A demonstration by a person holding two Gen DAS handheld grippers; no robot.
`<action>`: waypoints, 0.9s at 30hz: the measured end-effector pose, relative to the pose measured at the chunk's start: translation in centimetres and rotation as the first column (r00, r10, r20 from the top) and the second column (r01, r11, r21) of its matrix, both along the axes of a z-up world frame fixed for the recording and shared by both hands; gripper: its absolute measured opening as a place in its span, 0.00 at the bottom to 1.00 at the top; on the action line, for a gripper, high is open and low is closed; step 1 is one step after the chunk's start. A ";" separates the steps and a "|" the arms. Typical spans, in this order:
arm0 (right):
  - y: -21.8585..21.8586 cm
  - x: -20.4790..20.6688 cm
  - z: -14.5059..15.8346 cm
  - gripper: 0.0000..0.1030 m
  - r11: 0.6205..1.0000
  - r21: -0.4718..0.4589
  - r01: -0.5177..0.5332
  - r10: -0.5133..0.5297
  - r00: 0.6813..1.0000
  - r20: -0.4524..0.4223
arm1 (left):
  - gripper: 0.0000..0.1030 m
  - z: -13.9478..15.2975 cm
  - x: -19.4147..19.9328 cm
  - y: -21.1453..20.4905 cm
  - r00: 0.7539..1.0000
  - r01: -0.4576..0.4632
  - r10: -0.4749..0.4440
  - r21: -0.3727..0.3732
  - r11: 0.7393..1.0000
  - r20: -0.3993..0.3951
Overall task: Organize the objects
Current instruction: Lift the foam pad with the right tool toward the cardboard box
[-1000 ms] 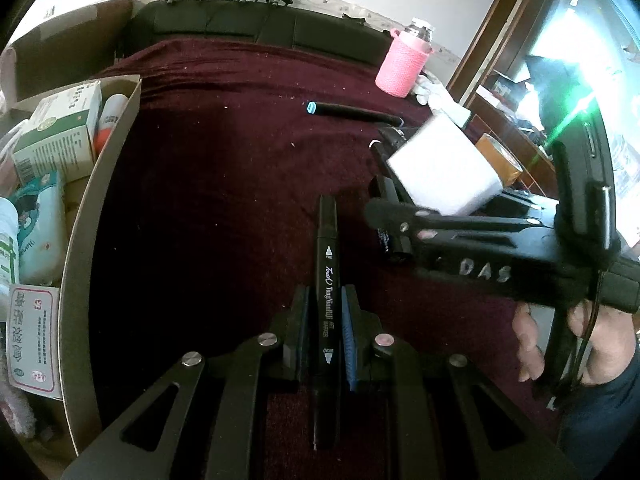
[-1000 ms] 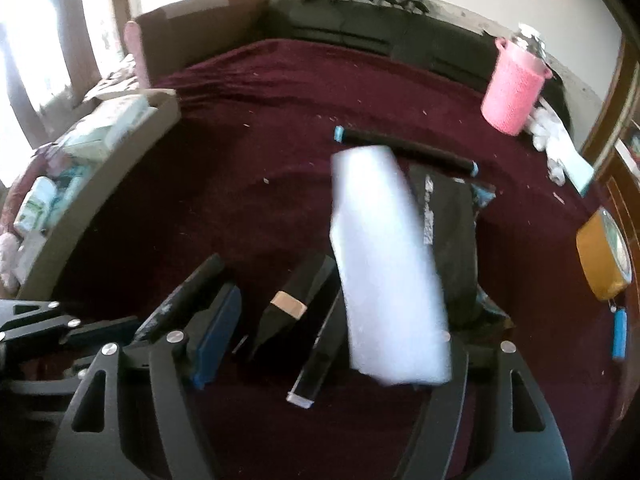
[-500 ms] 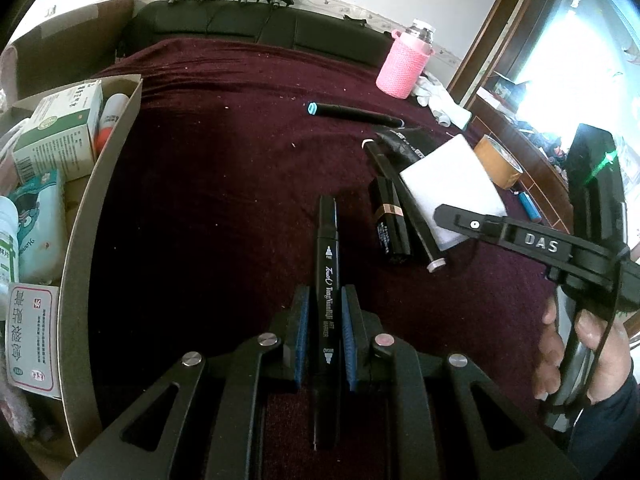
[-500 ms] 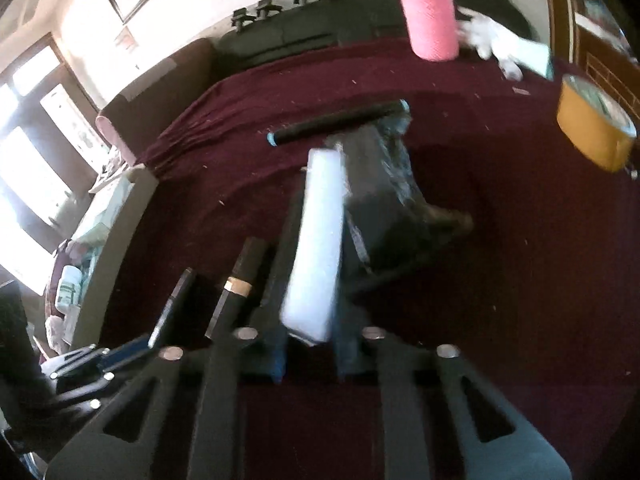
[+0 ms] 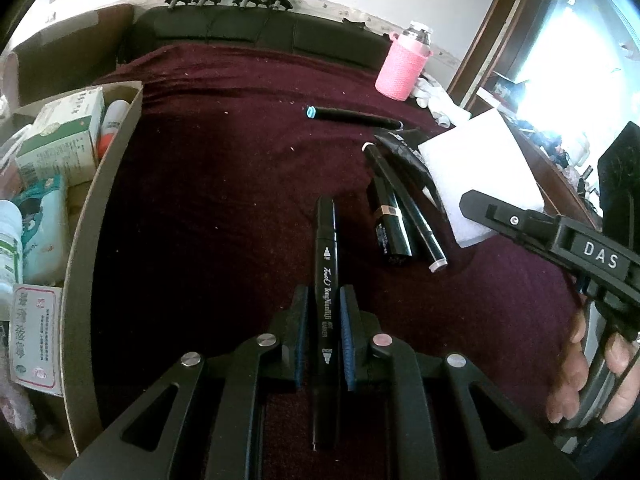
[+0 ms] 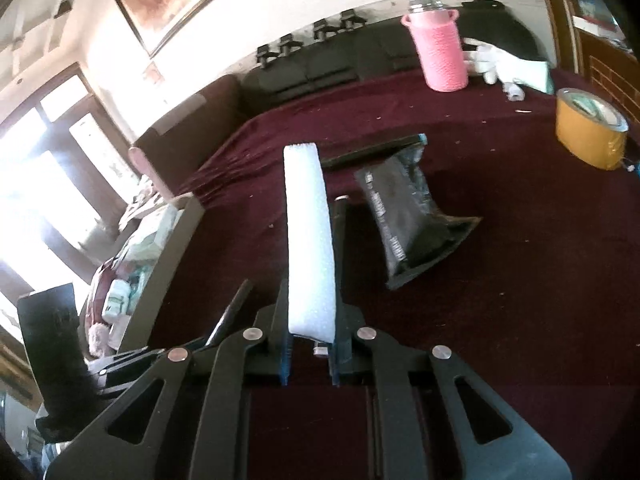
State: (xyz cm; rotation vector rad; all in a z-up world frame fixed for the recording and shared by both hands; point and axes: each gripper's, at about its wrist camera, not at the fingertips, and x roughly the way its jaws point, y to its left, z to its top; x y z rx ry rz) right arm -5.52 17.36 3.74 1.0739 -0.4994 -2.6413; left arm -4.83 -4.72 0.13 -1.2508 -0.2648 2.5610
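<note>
My left gripper (image 5: 325, 300) is shut on a black art marker (image 5: 326, 264) and holds it above the maroon cloth. My right gripper (image 6: 310, 312) is shut on a white foam pad (image 6: 308, 236), held on edge; the pad also shows in the left wrist view (image 5: 480, 176), to the right of the marker. A black lipstick tube (image 5: 388, 220) and a thin black pen (image 5: 404, 200) lie side by side on the cloth. Behind them lie a black pouch (image 6: 408, 204) and a black marker with a teal cap (image 5: 352, 114).
A cardboard box (image 5: 86, 216) with medicine packets stands at the left. A pink-sleeved bottle (image 6: 440, 56) and white tissues (image 6: 496, 60) are at the back. A yellow tape roll (image 6: 590, 128) sits at the right. The maroon cloth (image 5: 224, 184) covers the table.
My right gripper has closed on the white foam pad, turned it on edge and lifted it to the right. My left gripper with the marker has stayed still.
</note>
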 end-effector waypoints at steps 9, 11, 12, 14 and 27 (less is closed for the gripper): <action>-0.7 1.2 1.3 0.11 1.000 -0.010 -0.018 0.018 0.999 -0.035 | 0.12 1.9 1.6 0.5 0.996 -0.038 0.032 -0.076 0.996 -0.087; -1.2 1.8 1.7 0.11 1.000 -0.003 -0.024 0.023 0.999 -0.043 | 0.12 2.4 2.1 0.5 0.994 -0.040 0.031 -0.082 0.996 -0.101; -1.2 2.0 1.8 0.11 1.000 -0.002 -0.025 0.025 0.999 -0.045 | 0.12 2.6 2.4 0.5 0.994 -0.041 0.032 -0.084 0.996 -0.109; -1.5 2.7 2.0 0.11 1.000 -0.003 -0.028 0.027 0.999 -0.045 | 0.12 3.2 2.9 0.3 0.992 -0.042 0.031 -0.089 0.995 -0.122; -3.3 6.2 2.8 0.11 0.999 -0.018 -0.046 0.045 0.998 -0.049 | 0.12 6.2 6.5 -0.5 0.981 -0.045 0.029 -0.078 0.996 -0.194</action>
